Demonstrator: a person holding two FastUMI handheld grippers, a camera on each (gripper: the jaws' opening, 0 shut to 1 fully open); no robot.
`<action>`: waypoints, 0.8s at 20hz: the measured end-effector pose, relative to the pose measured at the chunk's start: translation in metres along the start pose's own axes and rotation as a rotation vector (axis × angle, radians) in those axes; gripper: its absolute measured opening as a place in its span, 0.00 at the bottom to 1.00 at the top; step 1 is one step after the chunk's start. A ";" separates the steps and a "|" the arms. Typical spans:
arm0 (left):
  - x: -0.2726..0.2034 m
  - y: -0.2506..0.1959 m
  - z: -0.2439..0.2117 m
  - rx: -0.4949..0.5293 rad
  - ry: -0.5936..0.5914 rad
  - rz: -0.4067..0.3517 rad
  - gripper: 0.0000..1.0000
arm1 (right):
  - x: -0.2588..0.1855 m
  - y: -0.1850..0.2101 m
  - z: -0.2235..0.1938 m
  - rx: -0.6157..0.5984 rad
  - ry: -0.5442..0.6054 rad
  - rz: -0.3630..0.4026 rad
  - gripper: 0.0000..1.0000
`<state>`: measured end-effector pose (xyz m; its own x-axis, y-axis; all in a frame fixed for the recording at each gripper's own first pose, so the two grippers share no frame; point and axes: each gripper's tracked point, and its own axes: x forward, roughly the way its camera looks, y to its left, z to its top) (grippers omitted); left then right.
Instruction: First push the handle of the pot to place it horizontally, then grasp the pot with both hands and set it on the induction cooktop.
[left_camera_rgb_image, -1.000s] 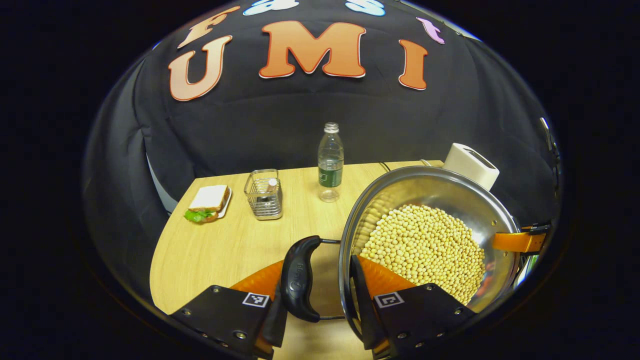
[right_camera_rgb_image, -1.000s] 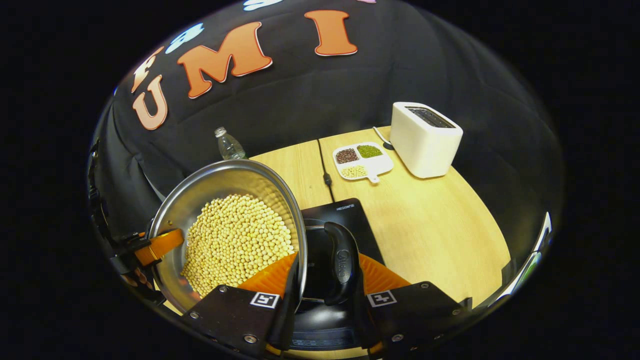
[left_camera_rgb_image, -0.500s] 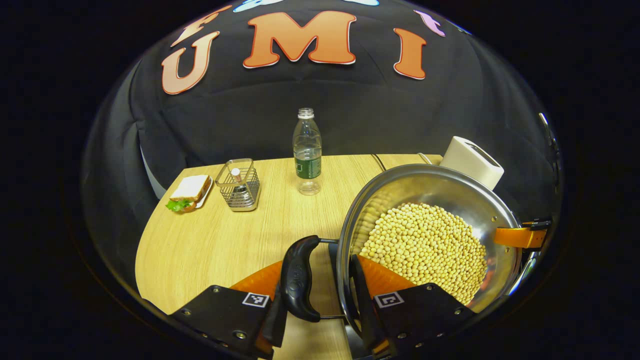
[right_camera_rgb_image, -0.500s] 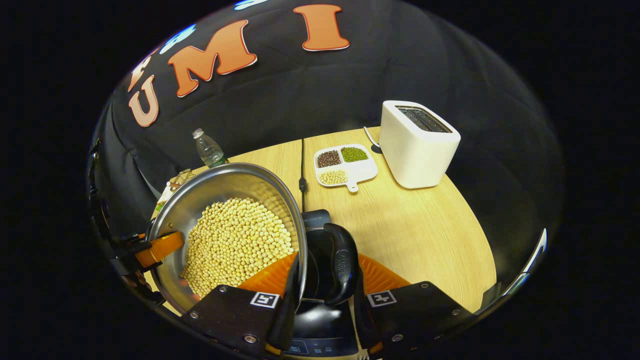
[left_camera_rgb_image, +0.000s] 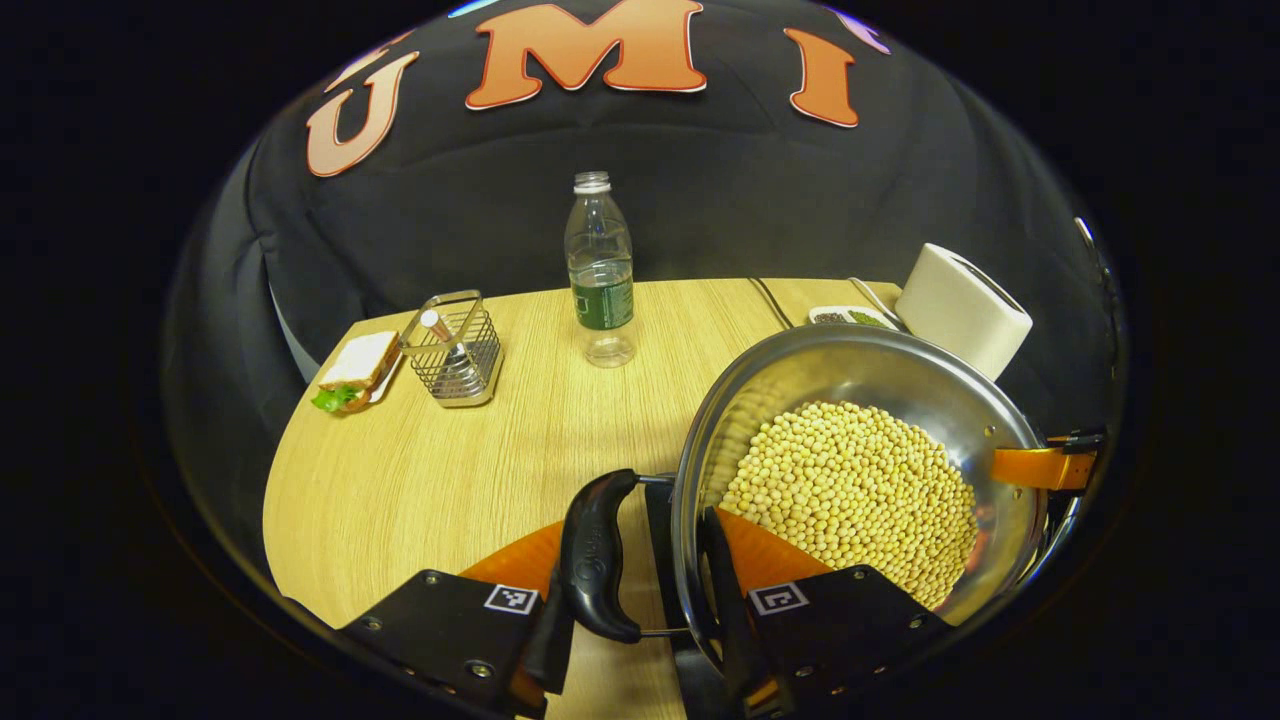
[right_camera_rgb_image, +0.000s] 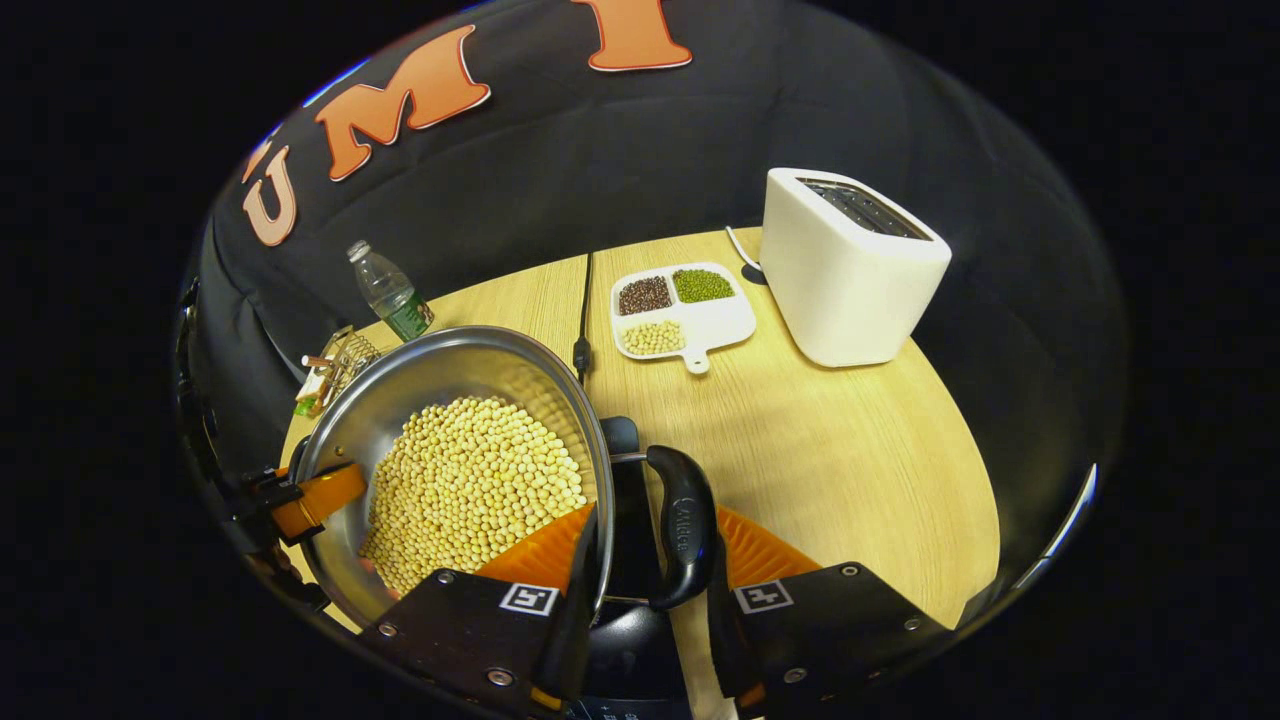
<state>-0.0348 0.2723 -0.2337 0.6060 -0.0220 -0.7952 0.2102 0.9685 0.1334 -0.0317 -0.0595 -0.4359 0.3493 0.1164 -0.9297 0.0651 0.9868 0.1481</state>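
The steel pot (left_camera_rgb_image: 900, 380), full of pale soybeans (left_camera_rgb_image: 850, 490), is held between both grippers. My left gripper (left_camera_rgb_image: 640, 585) is shut on the pot's black side handle (left_camera_rgb_image: 592, 555), one finger outside the handle and one inside the rim. My right gripper (right_camera_rgb_image: 648, 590) is shut the same way on the opposite black handle (right_camera_rgb_image: 685, 525). Each gripper's orange finger also shows across the pot, the right one (left_camera_rgb_image: 1040, 467) and the left one (right_camera_rgb_image: 315, 497). The black induction cooktop (right_camera_rgb_image: 622, 438) lies under the pot, mostly hidden by it.
On the wooden table (left_camera_rgb_image: 420, 480) stand a water bottle (left_camera_rgb_image: 600, 270), a wire basket (left_camera_rgb_image: 455, 350) and a sandwich on a plate (left_camera_rgb_image: 350, 370). A white toaster (right_camera_rgb_image: 850, 270), a divided tray of beans (right_camera_rgb_image: 680, 315) and the cooktop's cord (right_camera_rgb_image: 582, 320) are at the back right.
Both grippers have carried the pot forward and to the right. The cooktop has slid under the pot, and the toaster and the bean tray look nearer.
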 end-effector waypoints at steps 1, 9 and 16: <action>-0.002 0.000 0.000 -0.001 0.005 -0.001 0.61 | 0.001 -0.001 -0.002 0.000 0.004 0.000 0.50; -0.002 0.001 -0.008 -0.050 0.037 -0.024 0.62 | 0.002 -0.002 -0.013 0.010 0.021 -0.042 0.53; -0.023 0.002 -0.003 0.012 0.022 -0.034 0.74 | -0.021 -0.003 0.008 0.009 -0.070 -0.111 0.80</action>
<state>-0.0507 0.2752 -0.2167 0.5812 -0.0490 -0.8123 0.2396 0.9643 0.1132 -0.0318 -0.0660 -0.4146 0.4039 -0.0022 -0.9148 0.1152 0.9922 0.0485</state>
